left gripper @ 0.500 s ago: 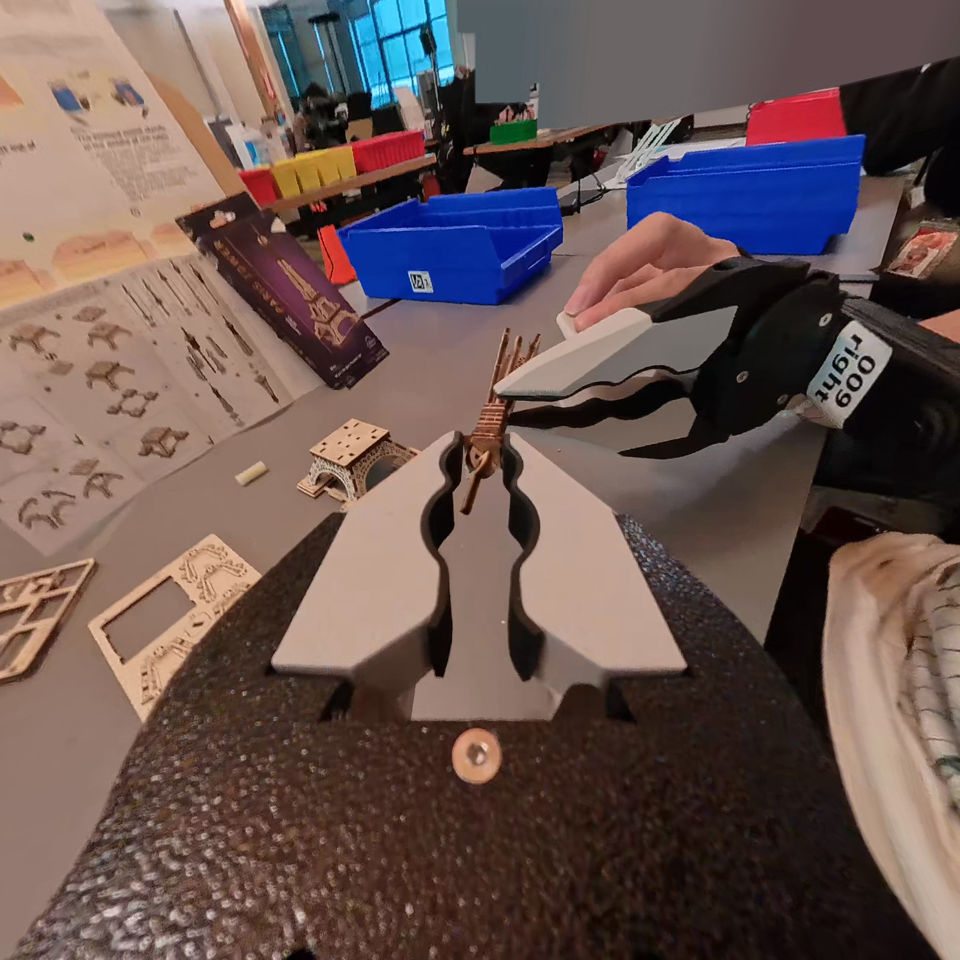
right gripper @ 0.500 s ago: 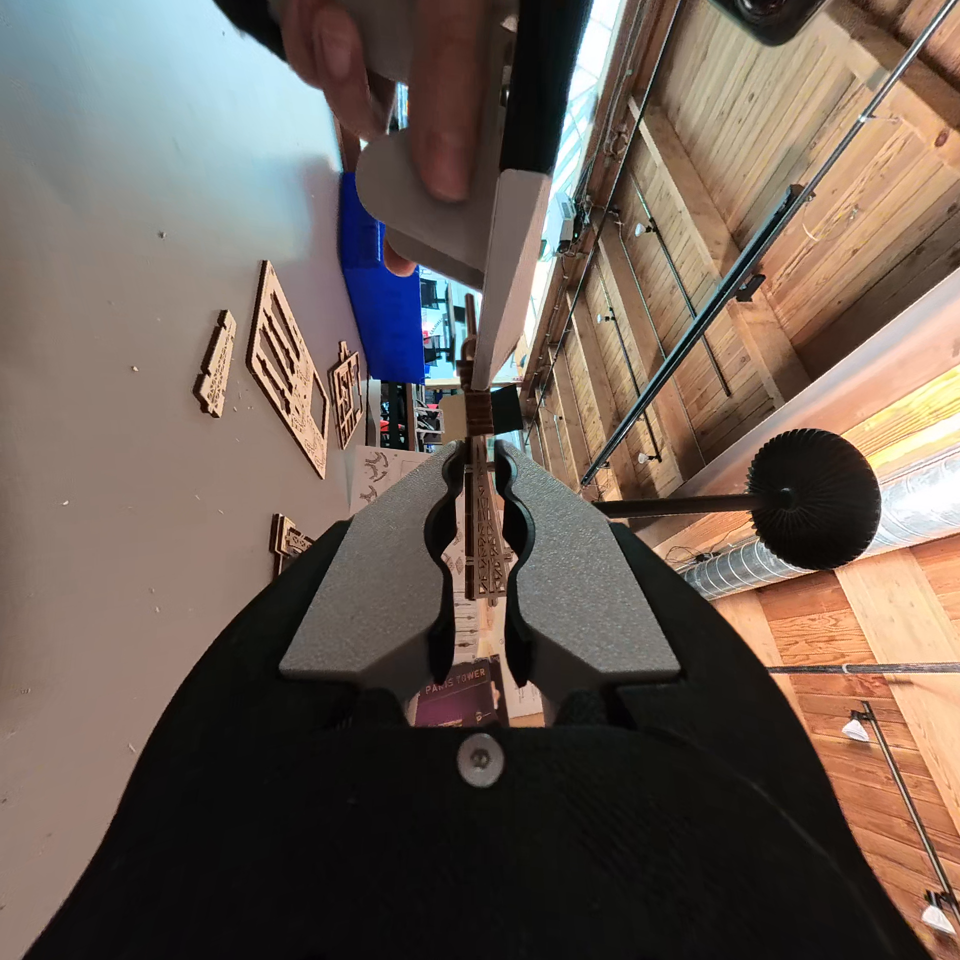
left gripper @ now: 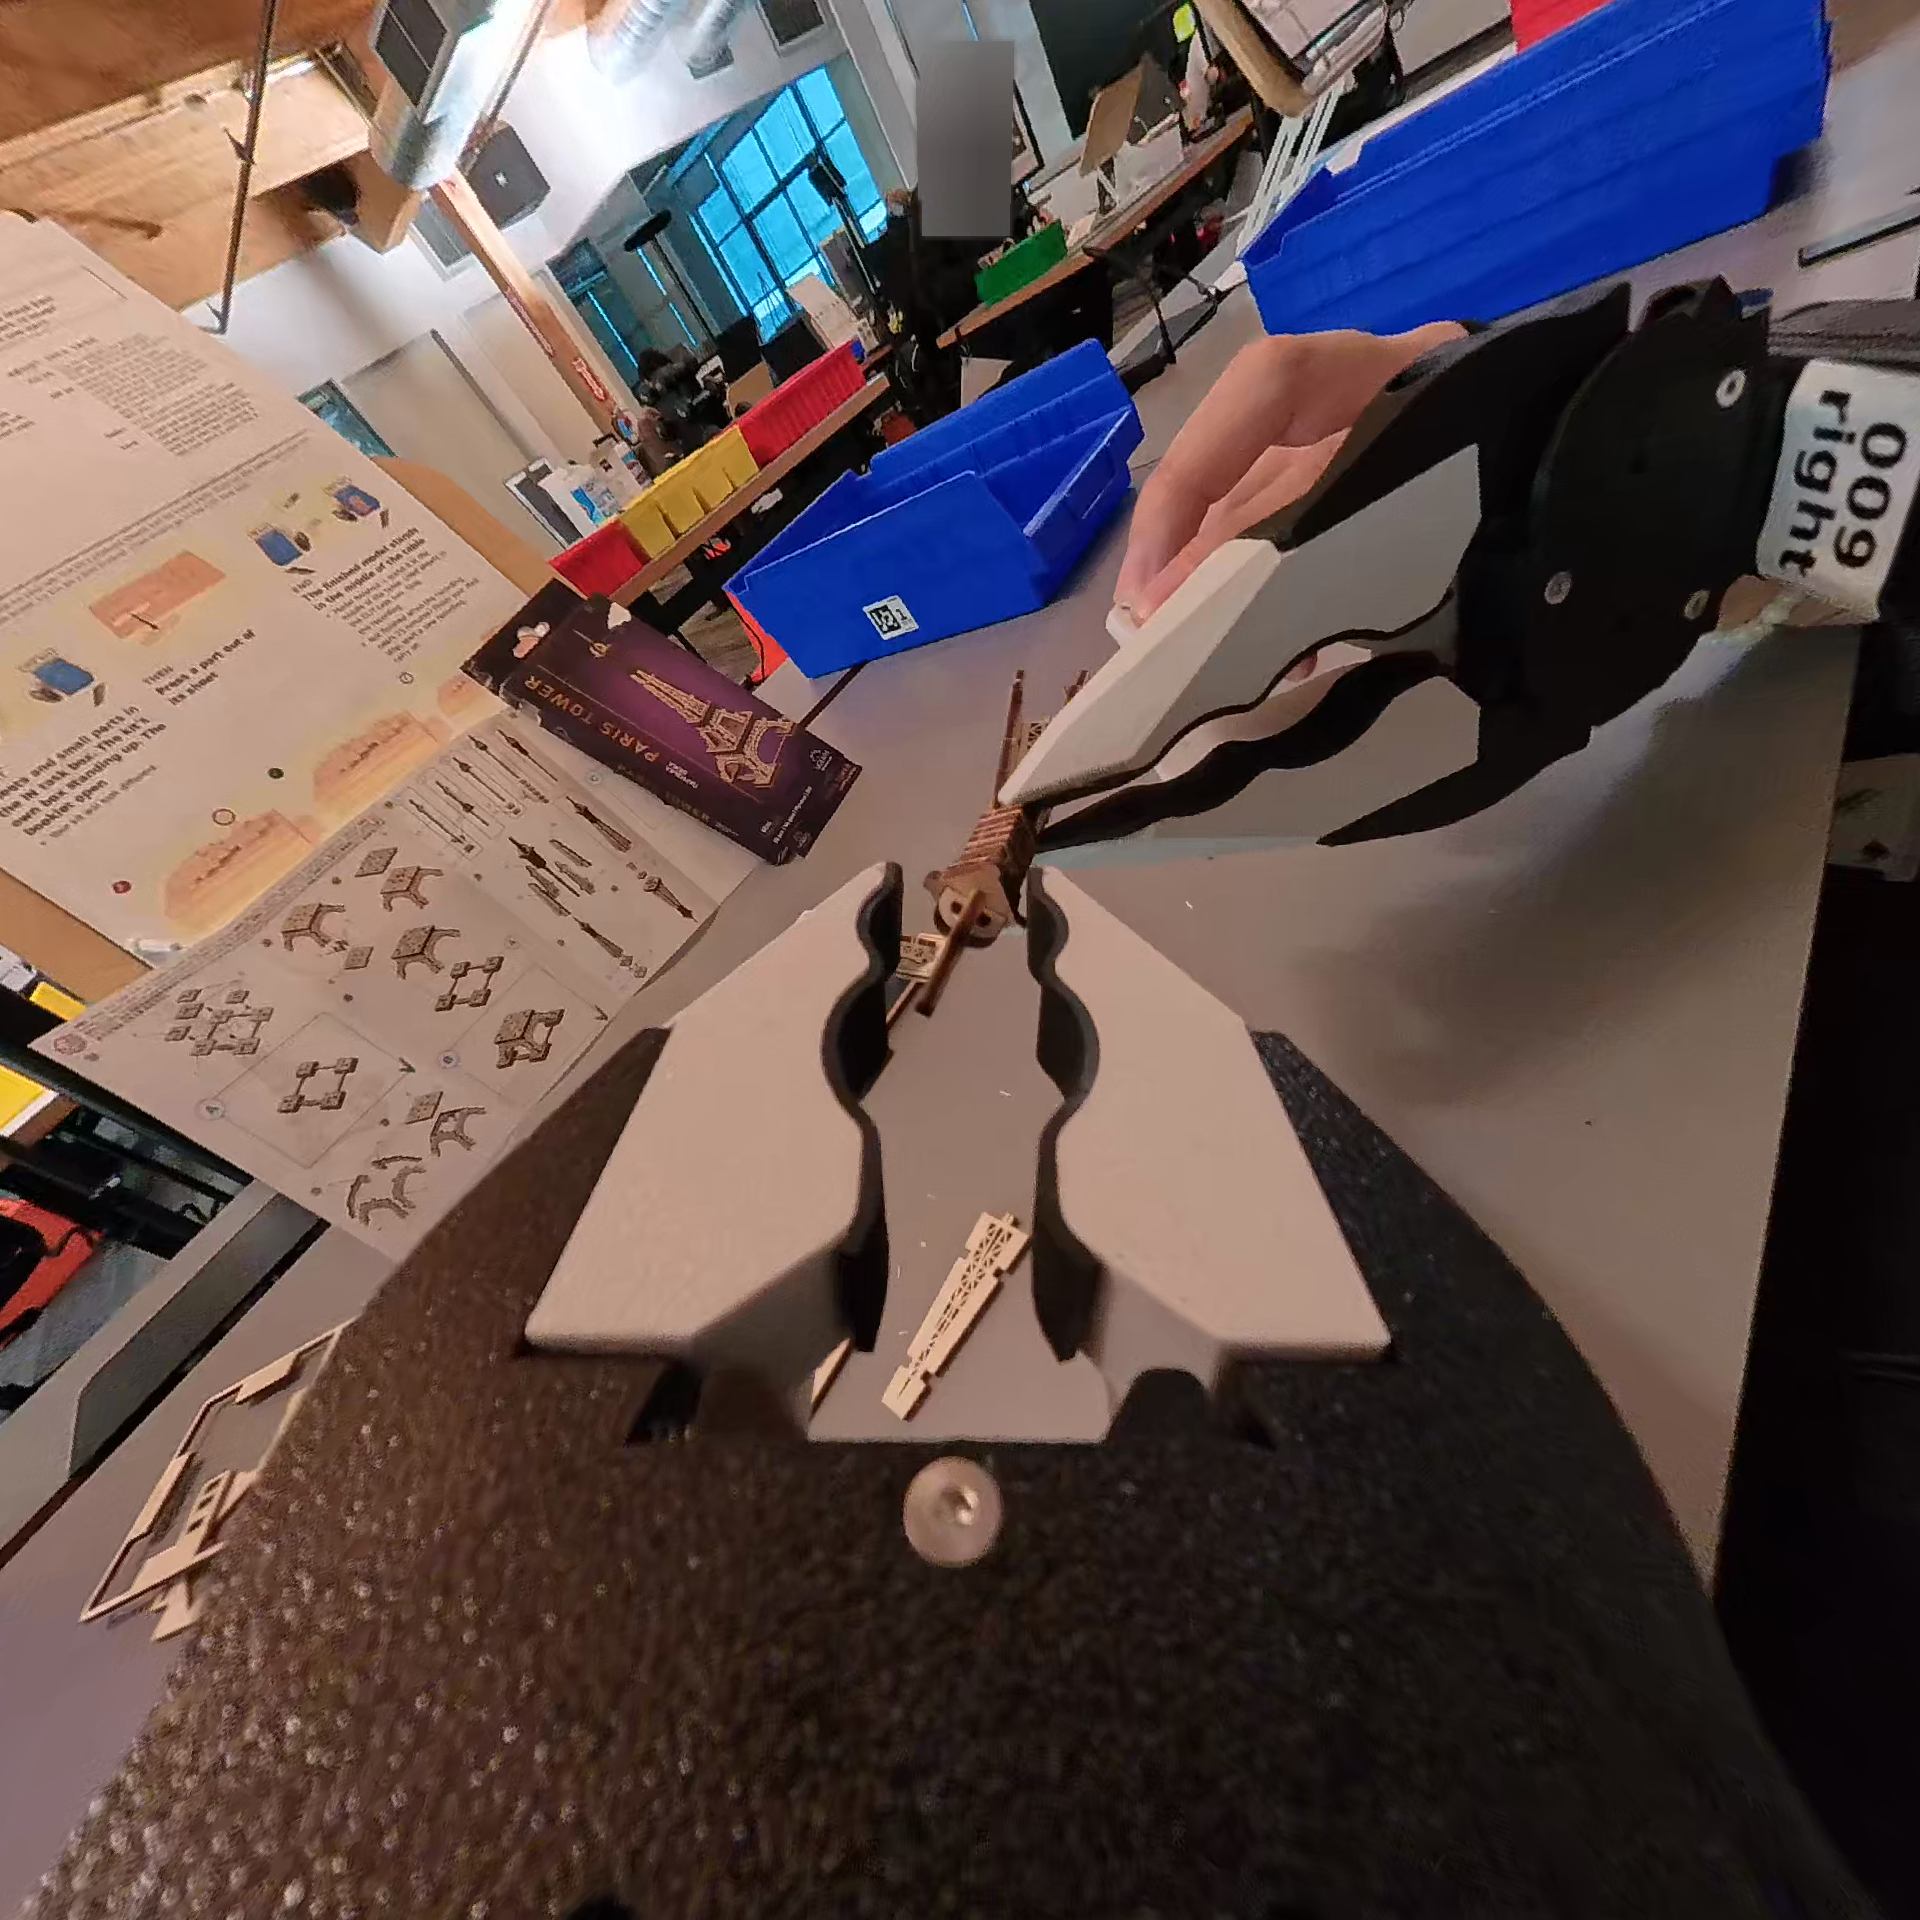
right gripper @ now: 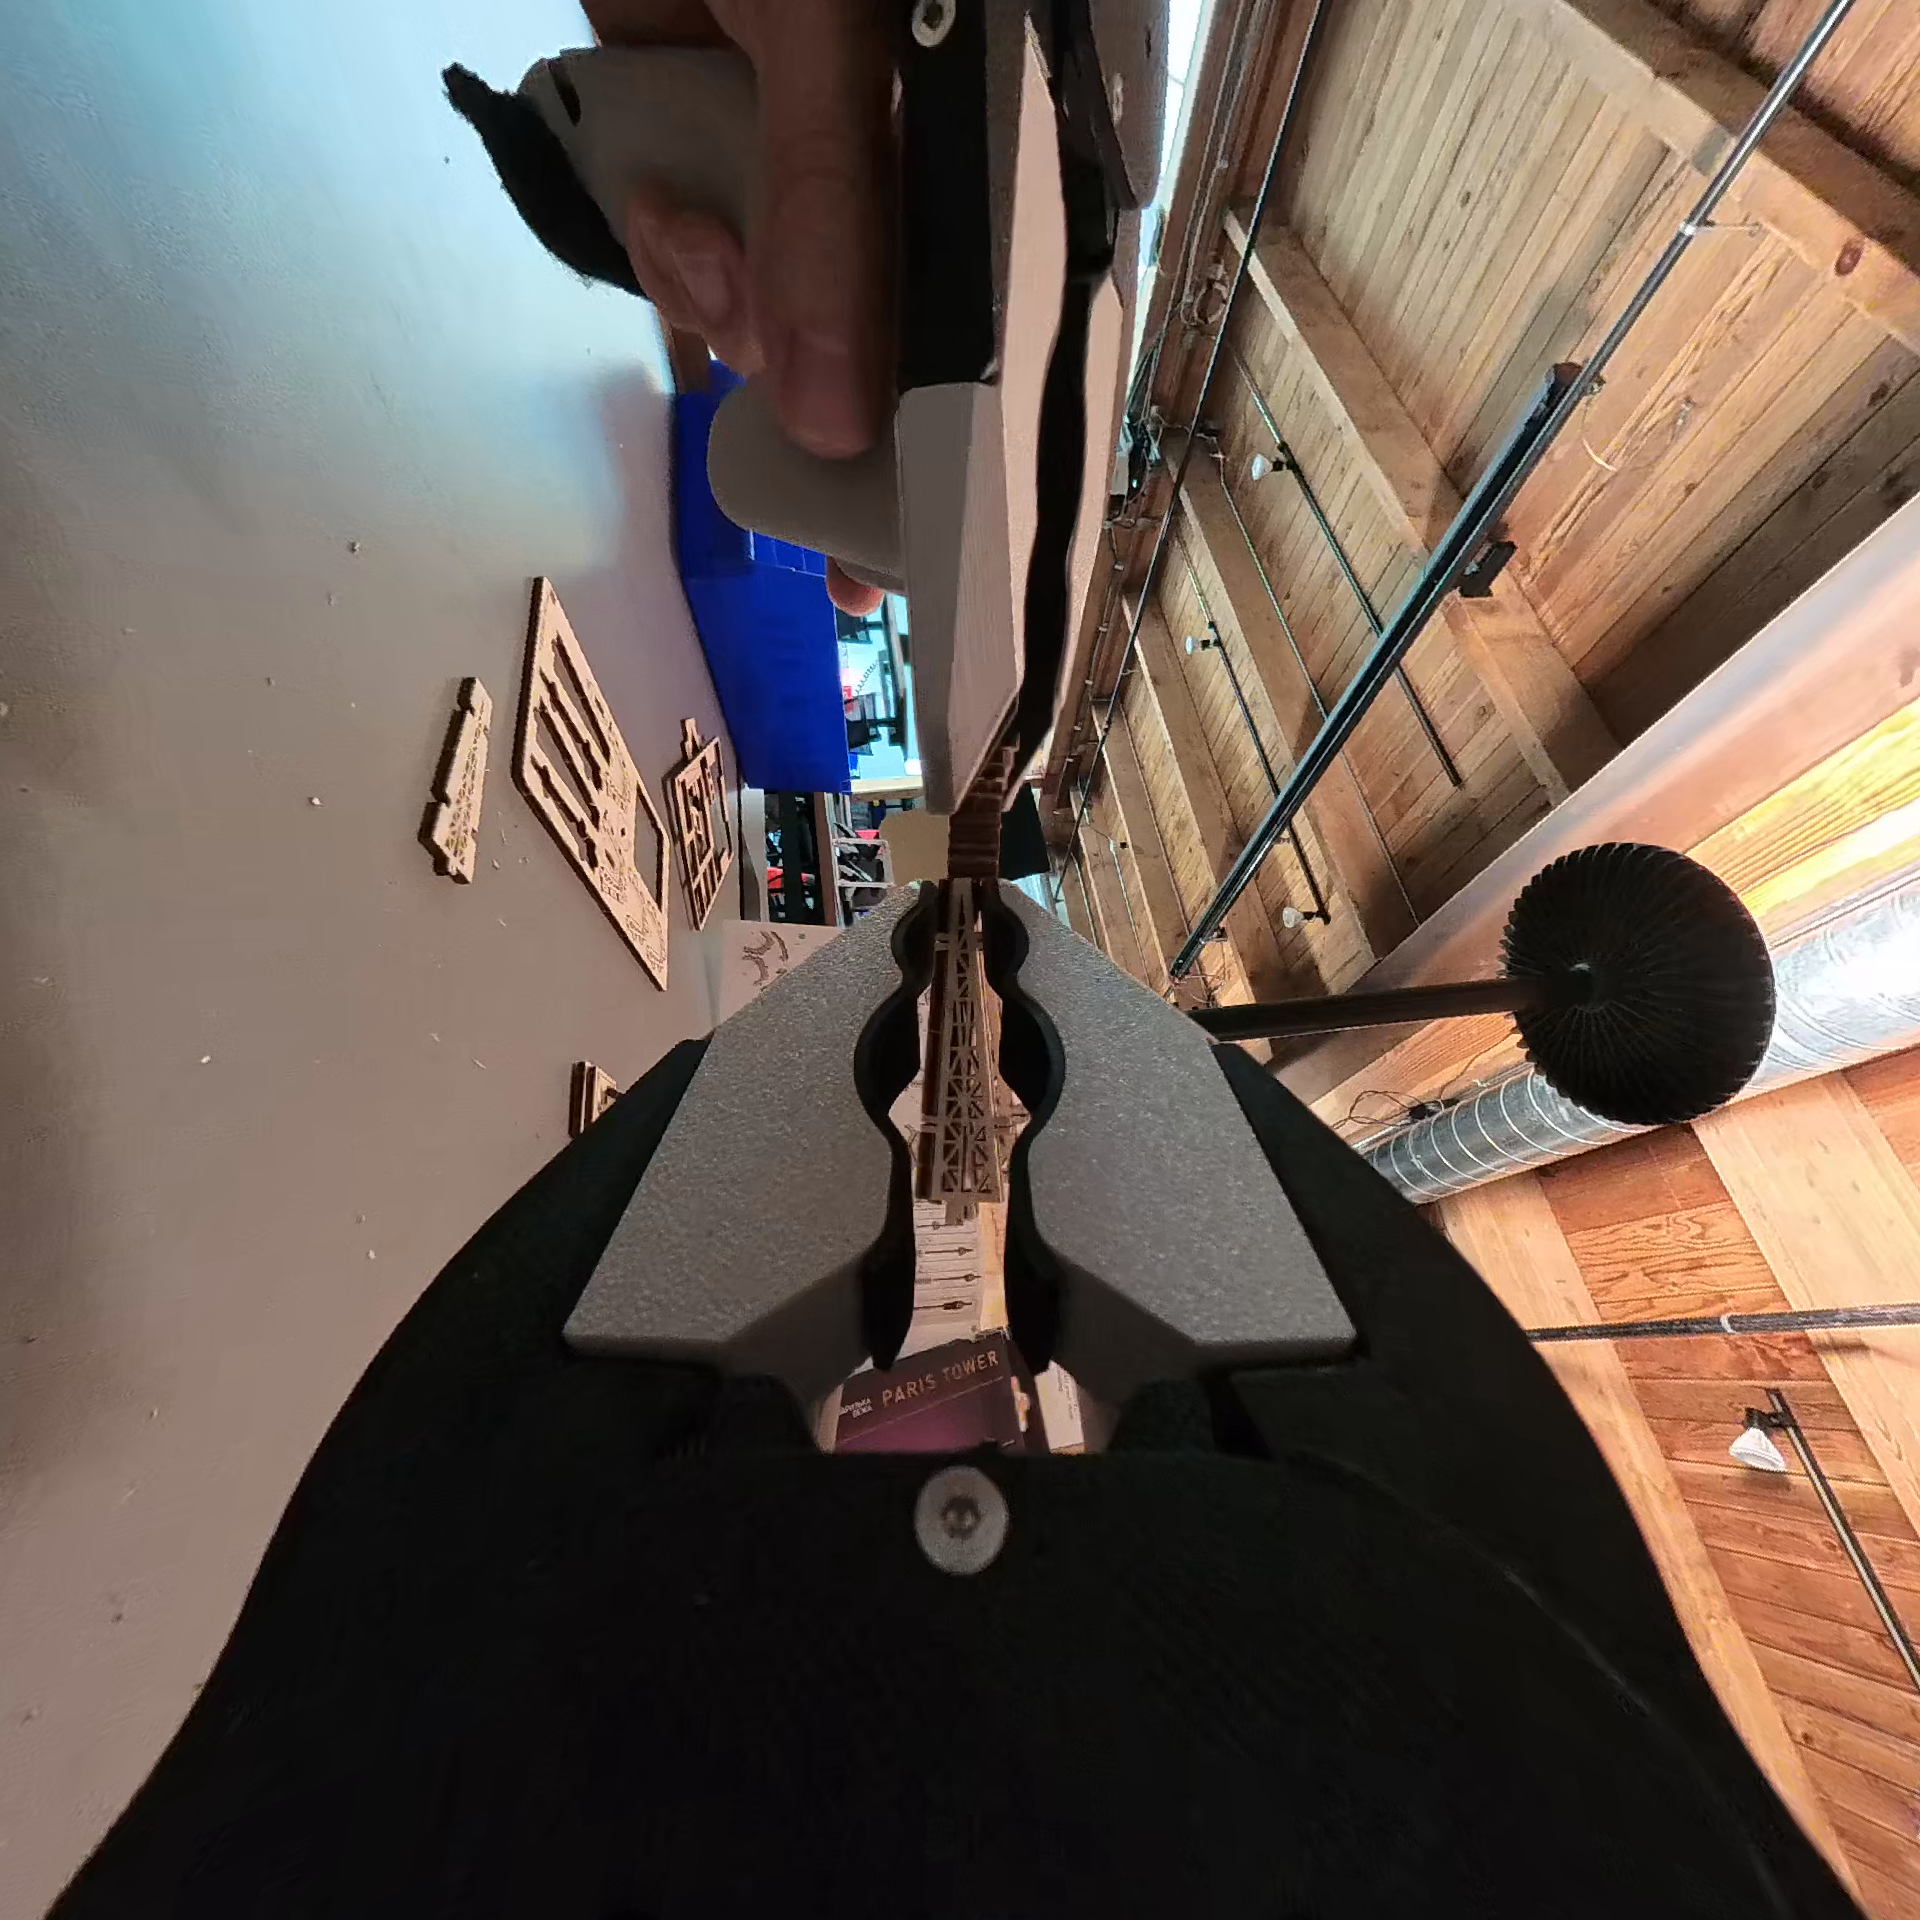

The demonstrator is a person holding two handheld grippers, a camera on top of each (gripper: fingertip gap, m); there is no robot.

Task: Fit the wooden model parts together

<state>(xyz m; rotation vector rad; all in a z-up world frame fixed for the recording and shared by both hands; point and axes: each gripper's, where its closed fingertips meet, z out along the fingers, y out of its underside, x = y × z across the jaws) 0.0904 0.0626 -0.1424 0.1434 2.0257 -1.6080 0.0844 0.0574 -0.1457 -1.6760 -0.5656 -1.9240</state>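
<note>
Both grippers meet at one small wooden assembly held above the grey table [left gripper: 1299, 1039]. Left gripper [left gripper: 961, 914]: its two grey fingers stand spread, with a clear gap between the tips; the dark end knob of the wooden spire [left gripper: 982, 868] sits in that gap, and I cannot tell whether either finger touches it. A thin stick from the knob points back toward the camera, between the fingers.

Right gripper [right gripper: 961, 914] is pinching the spire [right gripper: 961, 1049] between its pressed-together tips. In its own view the lattice piece runs lengthwise along the fingers, wide foot toward the camera, narrow end forward past the tips, where it meets the other gripper's fingers. In the left wrist view the right gripper [left gripper: 1023, 816] comes in from the right, a hand [left gripper: 1236, 468] on it, and the spire's long axis slants up and away from the left fingertips.

Below the left fingers a pale flat lattice strip [left gripper: 956, 1314] lies on the table, long axis slanting. Farther left lie an instruction sheet [left gripper: 416, 997] and the purple kit box [left gripper: 675, 727], with blue bins [left gripper: 935, 540] behind. Cut-out wooden sheets [right gripper: 592, 769] lie on the table in the right wrist view.
</note>
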